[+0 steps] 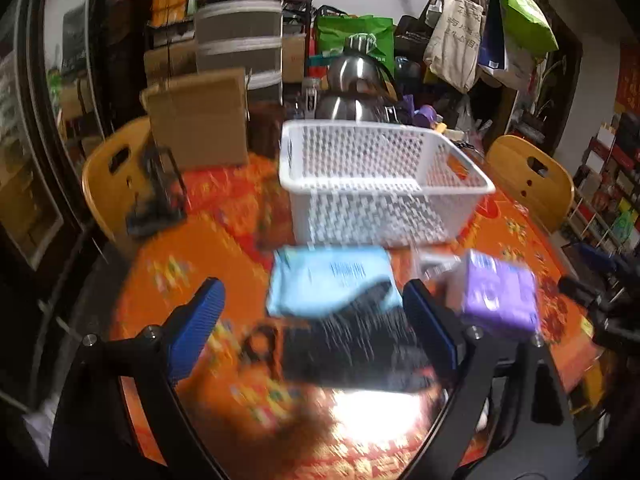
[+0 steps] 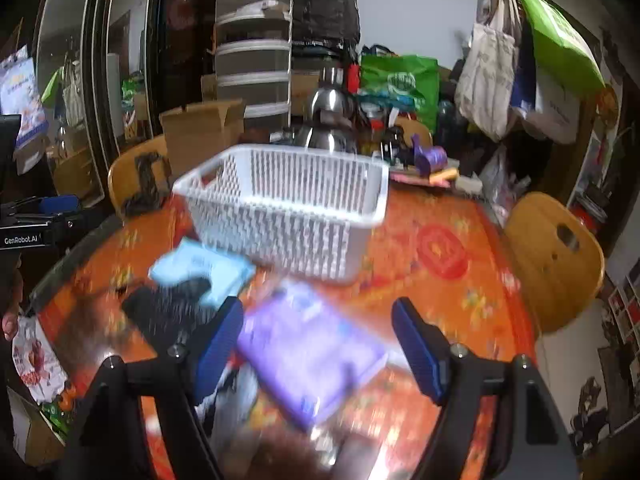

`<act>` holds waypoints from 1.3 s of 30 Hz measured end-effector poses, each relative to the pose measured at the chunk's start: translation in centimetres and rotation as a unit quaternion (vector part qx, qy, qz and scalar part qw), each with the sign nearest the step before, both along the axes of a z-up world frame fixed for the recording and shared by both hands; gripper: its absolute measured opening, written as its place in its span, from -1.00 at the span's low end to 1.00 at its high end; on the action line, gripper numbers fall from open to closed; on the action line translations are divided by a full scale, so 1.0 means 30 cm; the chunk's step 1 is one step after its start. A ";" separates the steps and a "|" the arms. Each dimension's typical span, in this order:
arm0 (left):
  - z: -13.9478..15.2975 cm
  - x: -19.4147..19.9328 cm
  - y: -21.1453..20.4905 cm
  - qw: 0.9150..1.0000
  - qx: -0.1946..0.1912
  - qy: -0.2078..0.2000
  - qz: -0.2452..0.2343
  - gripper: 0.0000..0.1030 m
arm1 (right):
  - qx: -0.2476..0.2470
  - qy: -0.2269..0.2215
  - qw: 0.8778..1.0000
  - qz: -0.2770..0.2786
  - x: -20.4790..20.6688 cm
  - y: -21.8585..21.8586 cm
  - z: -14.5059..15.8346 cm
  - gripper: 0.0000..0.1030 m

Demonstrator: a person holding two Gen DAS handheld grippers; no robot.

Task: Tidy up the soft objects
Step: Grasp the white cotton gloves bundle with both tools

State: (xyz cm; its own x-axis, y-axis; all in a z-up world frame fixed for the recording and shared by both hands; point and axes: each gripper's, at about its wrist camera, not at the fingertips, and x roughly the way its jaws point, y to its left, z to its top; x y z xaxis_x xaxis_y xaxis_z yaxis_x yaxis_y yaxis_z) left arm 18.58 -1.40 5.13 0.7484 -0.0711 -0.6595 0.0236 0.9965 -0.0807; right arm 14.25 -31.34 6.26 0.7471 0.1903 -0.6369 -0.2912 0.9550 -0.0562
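I'm working in a lived-in home, a cluttered dining corner by the look of it. My landmark is the white basket (image 1: 384, 184) on the counter (image 1: 208, 248), which wears an orange patterned cloth. Behind the basket stands a steel kettle (image 1: 356, 84), and behind that a green shopping bag (image 1: 352, 40) and a stacked food cover (image 1: 240, 32). Wooden chairs (image 1: 532, 180) flank the basket. Up and right of it, tote bags (image 2: 488, 80) hang from a coat rack. Left of it sits a cardboard box (image 1: 200, 120).
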 end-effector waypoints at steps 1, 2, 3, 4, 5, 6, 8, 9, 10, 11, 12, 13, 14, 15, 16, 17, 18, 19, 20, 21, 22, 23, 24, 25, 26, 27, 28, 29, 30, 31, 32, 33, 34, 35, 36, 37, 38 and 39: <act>-0.031 -0.027 -0.006 1.000 -0.011 0.005 -0.004 0.73 | -0.002 0.004 1.000 0.000 -0.031 -0.001 -0.024 0.48; -0.063 -0.057 -0.016 1.000 -0.020 0.011 -0.008 0.73 | 0.000 0.006 1.000 -0.001 -0.075 -0.002 -0.053 0.48; -0.089 -0.086 -0.019 0.999 -0.029 0.012 -0.006 0.73 | 0.006 0.004 1.000 -0.001 -0.108 -0.006 -0.073 0.48; -0.112 -0.107 -0.025 0.999 -0.038 0.013 -0.005 0.73 | 0.012 0.002 1.000 0.000 -0.147 -0.009 -0.098 0.48; -0.132 -0.135 -0.034 0.999 -0.045 0.012 -0.007 0.73 | 0.016 0.003 1.000 -0.002 -0.176 -0.012 -0.121 0.48; -0.148 -0.164 -0.045 0.999 -0.049 0.010 -0.010 0.73 | 0.023 0.001 1.000 -0.008 -0.211 -0.019 -0.146 0.48; -0.173 -0.212 -0.072 0.998 -0.058 0.004 -0.010 0.73 | 0.031 0.003 0.999 -0.014 -0.257 -0.029 -0.194 0.48; -0.188 -0.230 -0.093 0.998 -0.062 0.003 -0.015 0.73 | 0.036 0.005 0.999 -0.017 -0.274 -0.033 -0.216 0.48; -0.207 -0.253 -0.115 0.998 -0.063 0.005 -0.022 0.73 | 0.044 0.008 0.999 -0.018 -0.290 -0.034 -0.232 0.48; -0.229 -0.273 -0.146 0.998 -0.062 0.010 -0.031 0.73 | 0.057 0.011 0.998 -0.016 -0.309 -0.036 -0.252 0.47; -0.247 -0.292 -0.175 0.997 -0.062 0.013 -0.040 0.72 | 0.063 0.015 0.998 -0.013 -0.318 -0.034 -0.264 0.41; -0.259 -0.296 -0.201 0.997 -0.065 0.013 -0.048 0.72 | 0.067 0.015 0.998 -0.013 -0.327 -0.033 -0.275 0.37; -0.269 -0.316 -0.226 0.996 -0.066 0.003 -0.056 0.72 | 0.074 0.013 0.997 -0.014 -0.342 -0.032 -0.283 0.28; -0.269 -0.327 -0.248 0.996 -0.060 -0.004 -0.059 0.71 | 0.077 0.012 0.997 -0.010 -0.354 -0.029 -0.289 0.17; -0.272 -0.343 -0.275 0.997 -0.051 -0.010 -0.063 0.71 | 0.076 0.012 0.997 -0.009 -0.362 -0.025 -0.294 0.12; -0.272 -0.348 -0.290 0.996 -0.048 -0.012 -0.070 0.67 | 0.074 0.010 0.997 -0.011 -0.370 -0.022 -0.298 0.07; -0.272 -0.357 -0.304 0.996 -0.048 -0.015 -0.076 0.64 | 0.074 0.010 0.997 -0.009 -0.375 -0.016 -0.301 0.05; -0.276 -0.368 -0.325 0.996 -0.043 -0.018 -0.079 0.63 | 0.073 0.011 0.997 -0.007 -0.380 -0.012 -0.306 0.04; -0.276 -0.368 -0.340 0.996 -0.037 -0.017 -0.082 0.61 | 0.070 0.013 0.997 -0.007 -0.382 -0.008 -0.312 -0.01; -0.280 -0.367 -0.357 0.996 -0.031 -0.016 -0.085 0.58 | 0.070 0.015 0.997 -0.006 -0.383 -0.005 -0.318 -0.05; -0.288 -0.369 -0.375 0.996 -0.025 -0.013 -0.089 0.55 | 0.072 0.017 0.997 -0.003 -0.381 -0.004 -0.322 -0.07; -0.293 -0.363 -0.388 0.996 -0.020 -0.010 -0.091 0.47 | 0.074 0.020 0.997 0.000 -0.380 0.000 -0.327 -0.08; -0.298 -0.352 -0.395 0.995 -0.017 -0.007 -0.094 0.34 | 0.075 0.021 0.997 0.002 -0.373 0.000 -0.329 -0.11; -0.311 -0.346 -0.410 0.995 -0.012 -0.002 -0.098 0.26 | 0.076 0.022 0.997 0.004 -0.372 0.004 -0.333 -0.14; -0.319 -0.330 -0.414 0.995 -0.011 0.003 -0.103 0.04 | 0.077 0.023 0.997 0.006 -0.370 0.008 -0.337 -0.22; -0.326 -0.328 -0.420 0.994 -0.017 0.006 -0.109 -0.13 | 0.078 0.024 0.997 0.006 -0.368 0.012 -0.342 -0.30; -0.330 -0.319 -0.419 0.993 -0.020 0.006 -0.112 -0.21 | 0.079 0.025 0.997 0.008 -0.365 0.016 -0.345 -0.34; -0.333 -0.315 -0.421 0.993 -0.022 0.008 -0.115 -0.36 | 0.080 0.028 0.996 0.010 -0.361 0.020 -0.349 -0.46; -0.335 -0.313 -0.422 0.993 -0.023 0.009 -0.119 -0.47 | 0.082 0.029 0.996 0.012 -0.359 0.023 -0.353 -0.60; -0.337 -0.314 -0.425 0.992 -0.025 0.010 -0.124 -0.51 | 0.083 0.031 0.996 0.015 -0.356 0.027 -0.357 -0.65; -0.339 -0.314 -0.419 0.992 -0.027 0.010 -0.126 -0.62 | 0.083 0.034 0.996 0.017 -0.353 0.031 -0.361 -0.71; -0.338 -0.315 -0.415 0.991 -0.030 0.009 -0.128 -0.72 | 0.083 0.036 0.996 0.020 -0.351 0.034 -0.366 -0.74; -0.337 -0.315 -0.411 0.990 -0.033 0.008 -0.134 -0.76 | 0.083 0.038 0.996 0.021 -0.350 0.035 -0.368 -0.75; -0.336 -0.315 -0.406 0.990 -0.034 0.007 -0.136 -0.77 | 0.084 0.037 0.996 0.021 -0.349 0.035 -0.371 -0.76; -0.336 -0.315 -0.399 0.990 -0.036 0.006 -0.139 -0.79 | 0.085 0.037 0.995 0.021 -0.348 0.033 -0.372 -0.77; -0.335 -0.313 -0.394 0.989 -0.039 0.006 -0.143 -0.79 | 0.087 0.038 0.995 0.022 -0.348 0.033 -0.371 -0.78; -0.333 -0.312 -0.389 0.988 -0.042 0.006 -0.147 -0.80 | 0.088 0.038 0.995 0.023 -0.350 0.032 -0.369 -0.78; -0.329 -0.314 -0.384 0.988 -0.046 0.004 -0.151 -0.81 | 0.088 0.036 0.995 0.024 -0.352 0.032 -0.366 -0.79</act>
